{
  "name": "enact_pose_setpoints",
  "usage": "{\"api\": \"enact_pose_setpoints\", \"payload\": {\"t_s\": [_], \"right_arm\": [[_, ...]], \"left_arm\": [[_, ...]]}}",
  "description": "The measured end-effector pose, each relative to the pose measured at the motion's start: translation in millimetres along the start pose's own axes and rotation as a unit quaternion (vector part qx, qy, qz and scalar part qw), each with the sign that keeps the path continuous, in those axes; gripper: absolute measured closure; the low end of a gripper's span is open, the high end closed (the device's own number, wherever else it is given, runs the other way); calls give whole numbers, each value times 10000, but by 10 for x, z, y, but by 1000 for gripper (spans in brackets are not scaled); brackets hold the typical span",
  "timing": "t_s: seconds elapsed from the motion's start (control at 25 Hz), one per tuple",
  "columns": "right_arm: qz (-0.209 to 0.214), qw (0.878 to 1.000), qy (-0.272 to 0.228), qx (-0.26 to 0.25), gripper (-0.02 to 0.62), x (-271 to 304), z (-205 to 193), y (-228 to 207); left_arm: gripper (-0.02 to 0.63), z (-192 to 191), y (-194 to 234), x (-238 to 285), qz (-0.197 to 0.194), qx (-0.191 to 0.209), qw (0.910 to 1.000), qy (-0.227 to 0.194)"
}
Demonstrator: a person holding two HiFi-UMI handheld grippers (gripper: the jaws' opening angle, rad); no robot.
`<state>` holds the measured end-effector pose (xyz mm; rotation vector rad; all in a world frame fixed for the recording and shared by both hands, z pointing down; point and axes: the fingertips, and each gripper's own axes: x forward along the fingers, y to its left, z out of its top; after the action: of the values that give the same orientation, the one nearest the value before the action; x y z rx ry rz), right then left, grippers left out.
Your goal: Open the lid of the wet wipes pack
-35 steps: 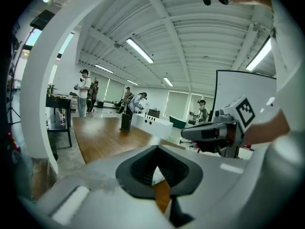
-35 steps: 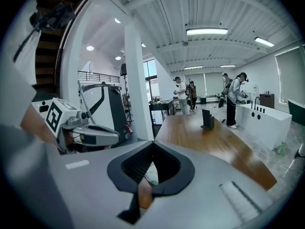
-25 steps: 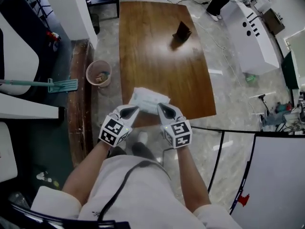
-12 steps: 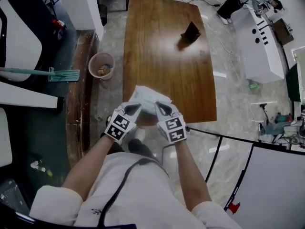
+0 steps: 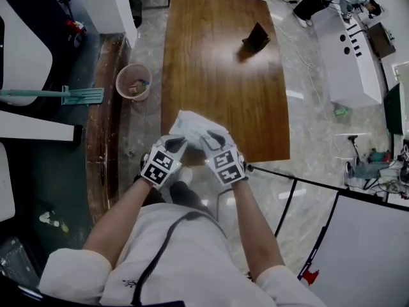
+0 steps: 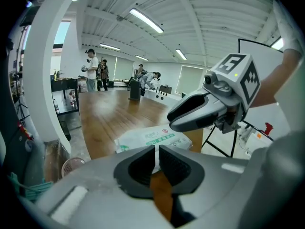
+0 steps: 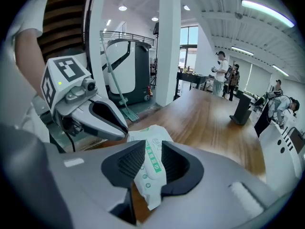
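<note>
The white wet wipes pack [image 5: 190,126] with green print hangs over the near edge of the wooden table [image 5: 217,62], between my two grippers. My left gripper [image 5: 176,143] is shut on the pack's thin edge; in the left gripper view its jaws [image 6: 156,149] pinch a white sliver of the pack [image 6: 152,138]. My right gripper [image 5: 213,140] has just been opening. In the right gripper view the pack [image 7: 151,168] lies loose in the gap between the jaws of my right gripper [image 7: 153,147].
A black stand [image 5: 255,40] sits far up the table. A pink waste bin [image 5: 133,82] and a green mop [image 5: 64,96] are on the floor at left. A white counter [image 5: 348,50] stands at right, and people stand beyond the table's far end.
Both grippers have sunk a little with the pack, close to the table's near edge. The right gripper's marker cube has rolled slightly.
</note>
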<state>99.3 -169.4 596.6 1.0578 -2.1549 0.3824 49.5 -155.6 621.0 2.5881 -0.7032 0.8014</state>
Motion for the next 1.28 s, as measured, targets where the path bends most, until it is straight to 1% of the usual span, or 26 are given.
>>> {"api": "enact_pose_setpoints", "payload": {"t_s": [0.12,0.24,0.32,0.52,0.72,1.04,1.12,1.28], "right_arm": [[85,9992,241,-299,443,80,-85,18],[166,9967,459,-647,398,141,-149,35],[182,9950,573,-793,386,175,-187,36],[230,9900,826,-1124,346,294,-271,42],[267,9860,987,-1314,342,365,-298,7],[286,9767,1145,-1793,339,433,-323,25],[300,9766,1161,-1785,344,447,-329,23],[351,9811,1100,-1554,347,443,-335,12]], "left_arm": [[561,-30,-11,64,-11,12,10000,61],[545,-106,-49,133,-64,20,9997,213],[541,-186,-66,177,-76,-14,9995,309],[515,-215,-72,235,-50,11,9994,347],[511,-212,-107,300,-54,-15,9993,377],[511,-216,-118,356,-65,-114,9992,391],[511,-221,-120,369,-71,-120,9991,395],[515,-238,-112,381,-75,-132,9991,407]]}}
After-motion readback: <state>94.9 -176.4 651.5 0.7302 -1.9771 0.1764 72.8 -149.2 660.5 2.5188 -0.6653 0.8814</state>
